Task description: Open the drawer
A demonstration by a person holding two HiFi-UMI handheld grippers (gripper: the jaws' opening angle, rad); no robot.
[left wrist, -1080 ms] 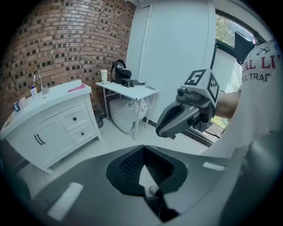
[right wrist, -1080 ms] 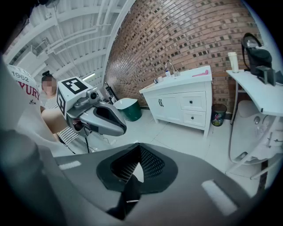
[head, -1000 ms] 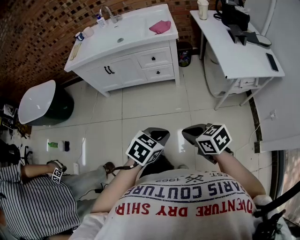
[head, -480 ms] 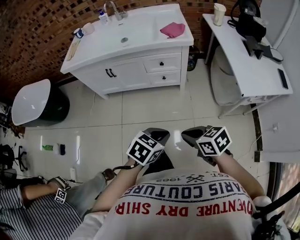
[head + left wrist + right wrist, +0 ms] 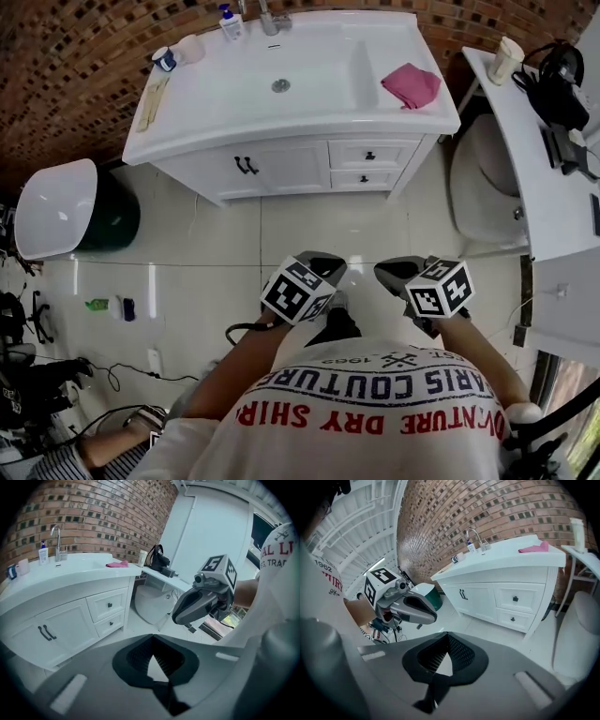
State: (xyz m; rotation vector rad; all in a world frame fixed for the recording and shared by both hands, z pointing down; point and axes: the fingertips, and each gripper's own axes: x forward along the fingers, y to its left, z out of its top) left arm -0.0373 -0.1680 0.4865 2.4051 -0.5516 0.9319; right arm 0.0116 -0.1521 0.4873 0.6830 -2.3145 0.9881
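A white vanity [image 5: 281, 117] with a sink stands against the brick wall. On its right side are two shut drawers with black knobs, the upper drawer [image 5: 370, 154] [image 5: 108, 604] [image 5: 515, 598] above the lower drawer [image 5: 364, 177] [image 5: 110, 622] [image 5: 513, 618]. My left gripper [image 5: 322, 265] [image 5: 153, 639] and my right gripper [image 5: 397, 272] [image 5: 446, 635] hang side by side over the tiled floor, well short of the vanity. Both are shut with nothing held. Each gripper view shows the other gripper beside it.
A pink cloth [image 5: 411, 84] lies on the countertop. A white table [image 5: 553, 197] with a cup [image 5: 507, 58] and dark gear stands at the right, with a pale chair [image 5: 483, 187] between it and the vanity. A white-lidded green bin [image 5: 66, 211] is at the left. Cables and a seated person are at the lower left.
The vanity now looks larger and closer in the head view as both grippers were carried toward it. The seated person has slid toward the lower left corner. The jaws stay shut.
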